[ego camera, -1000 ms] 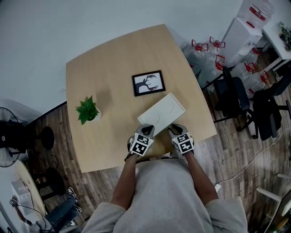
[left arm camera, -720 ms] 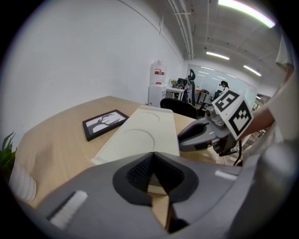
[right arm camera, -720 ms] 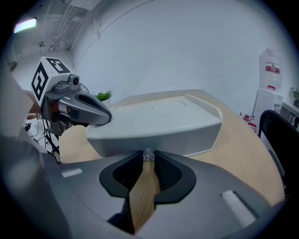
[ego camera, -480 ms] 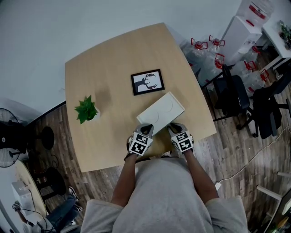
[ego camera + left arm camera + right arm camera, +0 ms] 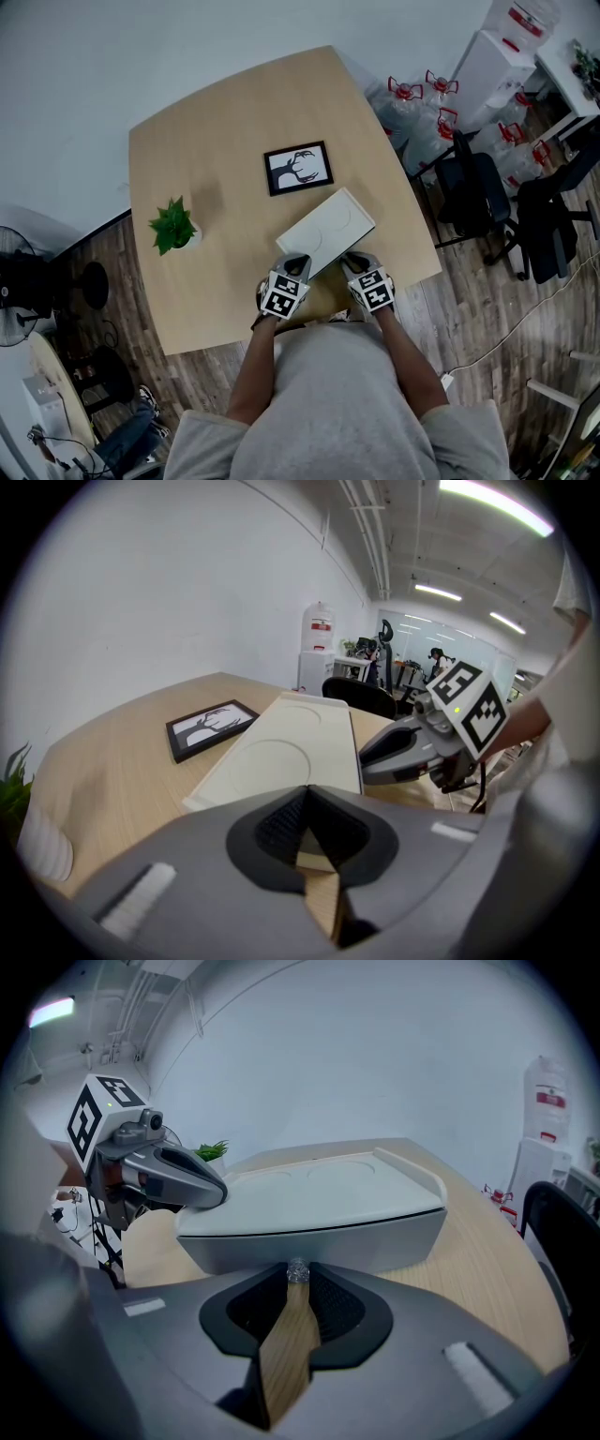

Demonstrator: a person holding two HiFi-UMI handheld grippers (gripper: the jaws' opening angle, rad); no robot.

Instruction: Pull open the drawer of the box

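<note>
Little has moved: the right claw (image 5: pixel 296 1284) stays pinched on the knob (image 5: pixel 297 1269) of the box (image 5: pixel 309 1206). The left claw (image 5: pixel 306 803) is closed and empty beside the box. The drawer appears unopened.

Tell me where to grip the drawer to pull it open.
Grip the small clear knob on the box's front face, coming straight at that face. The face is otherwise smooth, so nothing else offers a hold. The right gripper is pinching the knob from there.
</note>
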